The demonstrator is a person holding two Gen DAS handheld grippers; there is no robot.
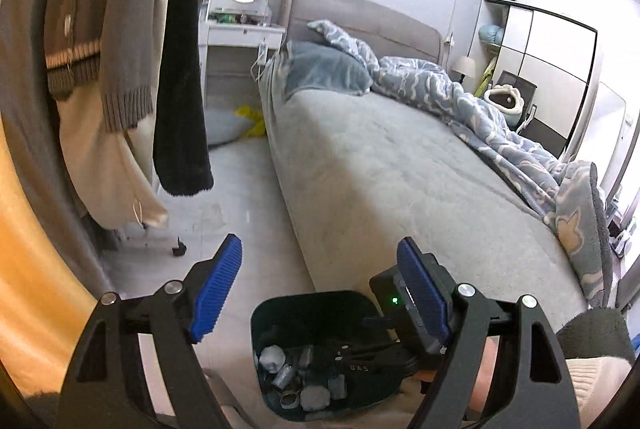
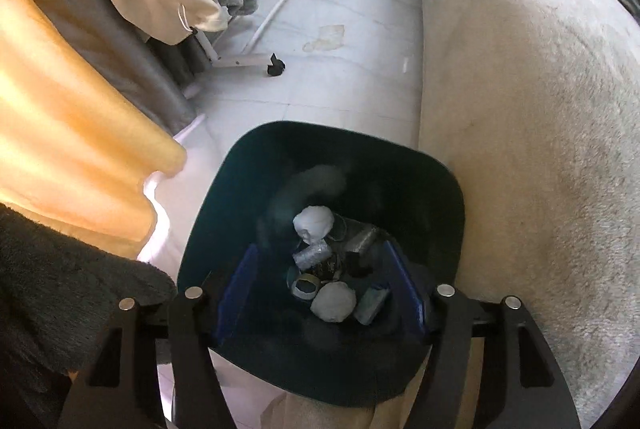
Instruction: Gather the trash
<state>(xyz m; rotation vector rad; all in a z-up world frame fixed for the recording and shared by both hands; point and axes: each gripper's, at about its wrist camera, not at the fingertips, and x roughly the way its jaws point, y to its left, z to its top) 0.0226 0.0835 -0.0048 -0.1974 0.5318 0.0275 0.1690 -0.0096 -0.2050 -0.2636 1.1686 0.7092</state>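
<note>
Bedroom floor beside the bed [image 2: 520, 109]: I'm holding my right gripper [image 2: 320, 293] open and empty inside the bin [image 2: 248, 165], judging the drop done; next, I'm seeking more trash.

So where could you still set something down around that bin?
Bare floor lies between the bed and the clothes rack. The bed's grey top is clear beside the rumpled duvet. The bin's bottom is crowded.
</note>
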